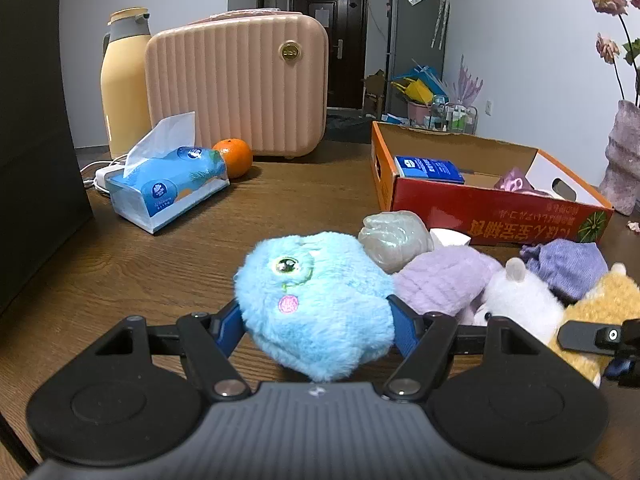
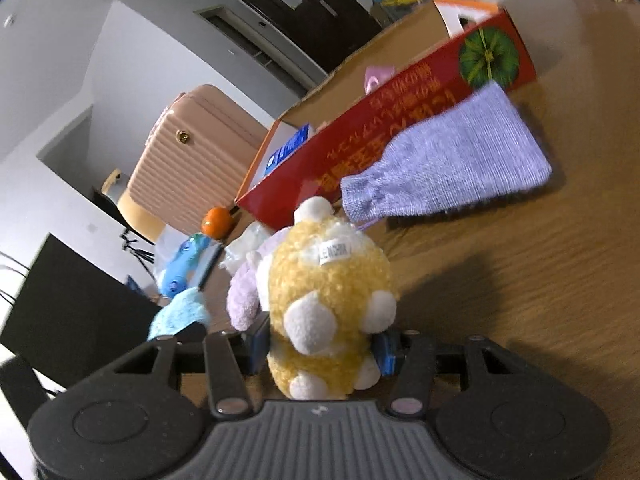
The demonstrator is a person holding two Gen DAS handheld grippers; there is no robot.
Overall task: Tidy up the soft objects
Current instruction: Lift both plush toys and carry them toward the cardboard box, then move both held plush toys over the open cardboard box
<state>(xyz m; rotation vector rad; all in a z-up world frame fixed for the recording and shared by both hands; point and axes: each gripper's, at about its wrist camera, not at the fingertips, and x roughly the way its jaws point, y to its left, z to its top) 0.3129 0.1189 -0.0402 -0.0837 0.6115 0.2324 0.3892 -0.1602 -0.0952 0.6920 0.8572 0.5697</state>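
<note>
Red cardboard box (image 1: 500,216) lies ahead-right of left tongs (image 1: 316,320) clamping blue plush (image 1: 316,300); right tongs (image 2: 320,348) clamp yellow plush (image 2: 324,300), nearer it.

Even, soft indoor light. The left wrist view is sharp; the right wrist view is tilted and blurred. Fisheye bending darkens corners.

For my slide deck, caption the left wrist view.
Left tool grips a blue plush toy on the wooden table, red cardboard box beyond.
</note>
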